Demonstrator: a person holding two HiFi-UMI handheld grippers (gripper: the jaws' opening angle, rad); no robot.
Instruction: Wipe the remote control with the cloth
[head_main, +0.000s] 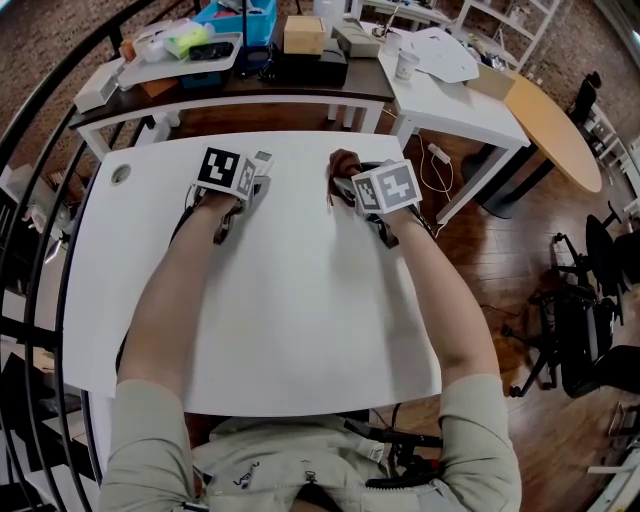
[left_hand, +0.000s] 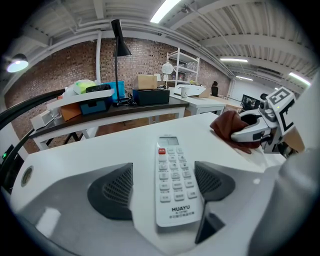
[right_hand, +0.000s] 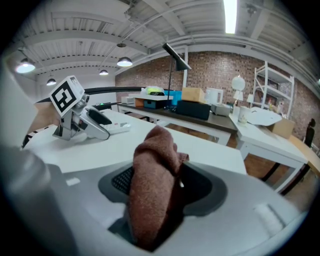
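Jaws of the left gripper (left_hand: 165, 187) stand apart around the slim white plastic remote control (left_hand: 172, 180), lower centre of its view, on the white table (head_main: 280, 320); right gripper (right_hand: 160, 187) clamps the bunched rust-brown cloth (right_hand: 152, 185).

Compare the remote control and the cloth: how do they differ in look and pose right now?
The remote control is white, hard and flat, lying on the table; the cloth is reddish-brown, soft and bunched upright. In the left claw the remote control has a gap beside it; in the right claw the cloth fills the space between the jaws. Both sit between a claw's jaws.
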